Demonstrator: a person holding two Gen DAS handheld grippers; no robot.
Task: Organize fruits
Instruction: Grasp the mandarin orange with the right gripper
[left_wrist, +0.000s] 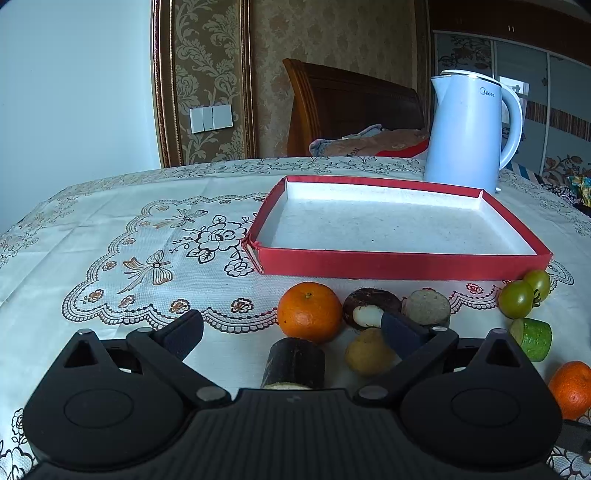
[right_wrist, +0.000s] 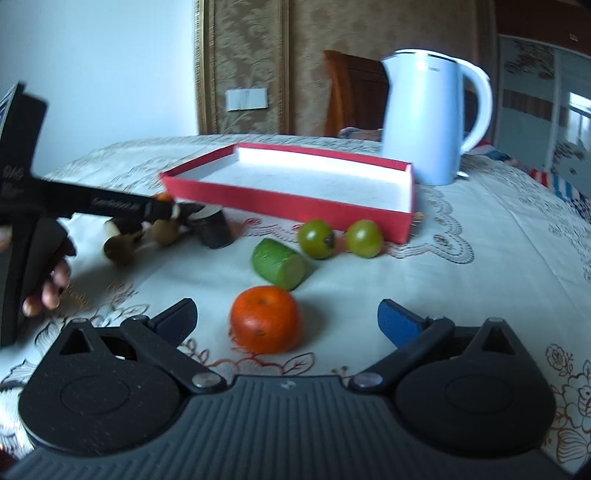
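A shallow red tray (left_wrist: 402, 263) with a white inside lies on the table, also in the right wrist view (right_wrist: 291, 199). In front of it lie an orange (left_wrist: 309, 311), dark cut stalk pieces (left_wrist: 295, 363), a potato (left_wrist: 369, 350), two green tomatoes (left_wrist: 516, 298), a cucumber piece (left_wrist: 535, 338) and a second orange (left_wrist: 571, 384). My left gripper (left_wrist: 295, 334) is open just above the near fruit. My right gripper (right_wrist: 288, 319) is open, with the second orange (right_wrist: 265, 318) between its fingers. The cucumber piece (right_wrist: 280, 264) and the tomatoes (right_wrist: 316, 238) lie beyond.
A white electric kettle (left_wrist: 469, 133) stands behind the tray's right corner. The table has a flowered lace cloth (left_wrist: 147, 258). The left gripper body and the hand on it (right_wrist: 48, 288) show at the left of the right wrist view. A bed headboard is behind.
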